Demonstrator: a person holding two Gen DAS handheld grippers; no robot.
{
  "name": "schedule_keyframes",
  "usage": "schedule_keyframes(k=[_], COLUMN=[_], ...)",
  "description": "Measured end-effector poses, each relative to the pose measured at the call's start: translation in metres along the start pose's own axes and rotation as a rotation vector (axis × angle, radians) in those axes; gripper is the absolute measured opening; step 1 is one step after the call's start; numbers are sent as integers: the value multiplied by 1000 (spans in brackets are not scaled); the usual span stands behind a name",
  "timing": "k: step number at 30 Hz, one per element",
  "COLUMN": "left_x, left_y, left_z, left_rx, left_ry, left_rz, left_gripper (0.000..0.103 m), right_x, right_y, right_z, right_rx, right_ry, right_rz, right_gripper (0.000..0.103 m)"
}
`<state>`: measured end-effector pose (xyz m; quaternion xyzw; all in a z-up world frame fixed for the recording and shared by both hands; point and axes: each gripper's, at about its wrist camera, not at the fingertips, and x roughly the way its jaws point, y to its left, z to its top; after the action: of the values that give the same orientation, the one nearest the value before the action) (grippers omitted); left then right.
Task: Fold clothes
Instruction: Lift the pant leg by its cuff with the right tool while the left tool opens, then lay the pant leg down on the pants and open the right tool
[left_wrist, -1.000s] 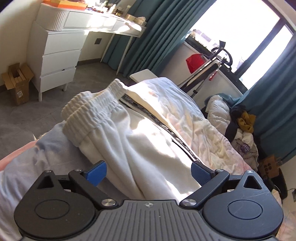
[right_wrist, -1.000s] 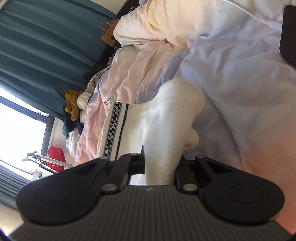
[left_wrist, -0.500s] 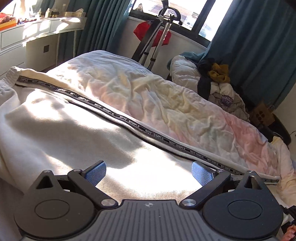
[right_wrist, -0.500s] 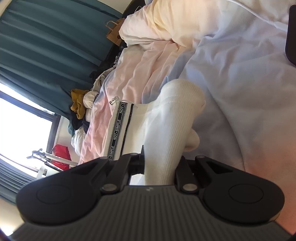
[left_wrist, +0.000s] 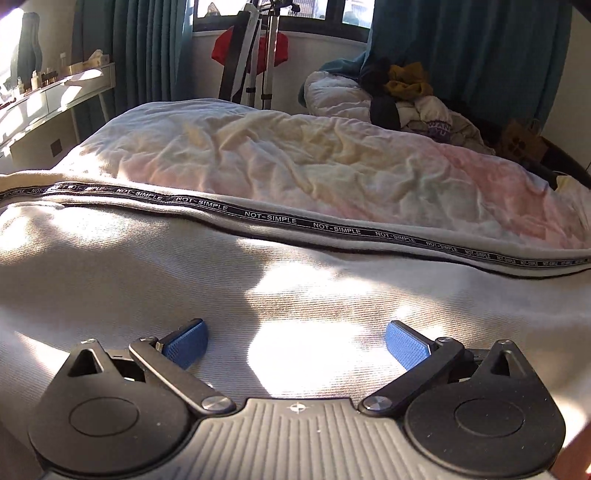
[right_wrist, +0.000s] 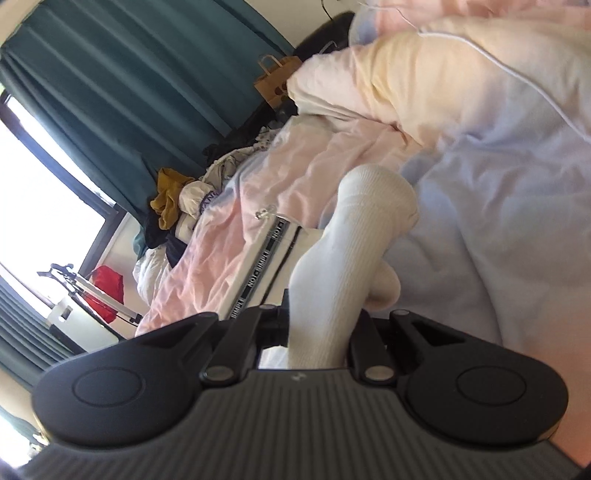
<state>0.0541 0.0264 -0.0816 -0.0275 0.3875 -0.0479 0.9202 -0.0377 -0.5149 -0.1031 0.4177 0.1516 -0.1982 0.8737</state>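
Observation:
White sweatpants (left_wrist: 155, 266) with a black "NOT-SIMPLE" side stripe (left_wrist: 280, 218) lie stretched across the bed. My left gripper (left_wrist: 295, 339) is open, its blue pads (left_wrist: 406, 343) spread just above the pant fabric, holding nothing. My right gripper (right_wrist: 317, 328) is shut on the ribbed white cuff (right_wrist: 354, 243) of a pant leg, which stands up between the jaws; the stripe also shows in the right wrist view (right_wrist: 258, 273).
The bed has a rumpled pastel duvet (left_wrist: 332, 162). A pile of clothes (left_wrist: 402, 99) lies at its far side by teal curtains (left_wrist: 472, 48). A white desk (left_wrist: 44, 107) stands left, a folded rack with a red item (left_wrist: 251, 51) by the window. A paper bag (right_wrist: 273, 81) stands near the wall.
My left gripper swung right and lower over the pants, from the waistband end toward the leg, staying open. My right gripper kept its hold on the cuff and shifted slightly.

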Motion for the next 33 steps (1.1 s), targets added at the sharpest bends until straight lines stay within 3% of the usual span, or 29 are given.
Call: schedule_keyframes(k=[4, 9, 15, 19, 25, 28, 33], left_x=[-4, -17, -38, -53, -62, -57, -47], left_y=[4, 18, 48, 69, 100, 106, 99], left_z=[1, 9, 17, 21, 25, 24, 23], left_rx=[10, -72, -225, -294, -418, -433, -408], left_ry=[7, 1, -38, -87, -127, -113, -91], left_rz=[-20, -80, -211, -240, -297, -298, -296], left_gripper=[103, 103, 103, 103, 103, 103, 103], right_x=[-15, -42, -79, -99, -112, -105, -90], right_y=[43, 113, 197, 234, 258, 255, 246], right_z=[4, -7, -49, -94, -189, -241, -306], right_rx=[-144, -383, -668, -817, -1078, -1198, -1377], right_ry=[-67, -139, -153, -141, -70, 18, 175], right_rz=[28, 114, 222, 292, 372, 413, 392], right_gripper=[12, 12, 12, 12, 12, 12, 14])
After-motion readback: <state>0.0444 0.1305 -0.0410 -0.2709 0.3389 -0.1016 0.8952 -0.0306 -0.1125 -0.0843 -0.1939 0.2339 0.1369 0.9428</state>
